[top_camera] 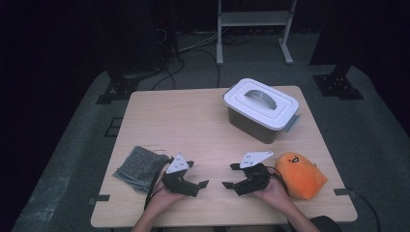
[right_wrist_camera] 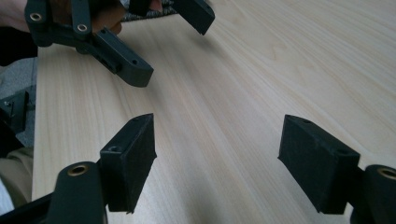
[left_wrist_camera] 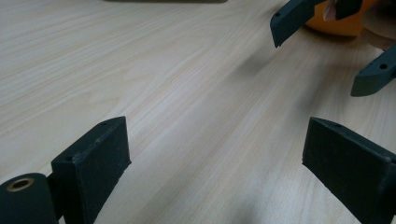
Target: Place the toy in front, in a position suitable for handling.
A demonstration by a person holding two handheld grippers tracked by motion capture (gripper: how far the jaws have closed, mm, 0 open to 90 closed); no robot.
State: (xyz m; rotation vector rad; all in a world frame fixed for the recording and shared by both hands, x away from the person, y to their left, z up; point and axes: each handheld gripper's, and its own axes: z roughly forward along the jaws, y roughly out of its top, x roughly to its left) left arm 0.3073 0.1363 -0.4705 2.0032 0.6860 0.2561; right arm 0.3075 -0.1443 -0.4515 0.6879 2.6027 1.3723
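Observation:
Both grippers rest low at the near edge of the wooden table (top_camera: pixel 193 121), pointing at each other across a short gap. My left gripper (top_camera: pixel 198 175) is open, and in its own view bare wood lies between the jaws of the left gripper (left_wrist_camera: pixel 215 158). My right gripper (top_camera: pixel 231 175) is open as well; the right gripper (right_wrist_camera: pixel 217 158) has nothing between its jaws. An orange plush toy (top_camera: pixel 300 175) lies just right of the right hand. A grey folded cloth (top_camera: pixel 139 166) lies left of the left hand. A lidded white box (top_camera: pixel 261 107) with a handle stands at the back right.
A white shelf frame (top_camera: pixel 254 29) stands on the floor beyond the table, with cables and dark stand feet (top_camera: pixel 118 89) around it. The person's forearms (top_camera: pixel 159 212) come in over the table's front edge.

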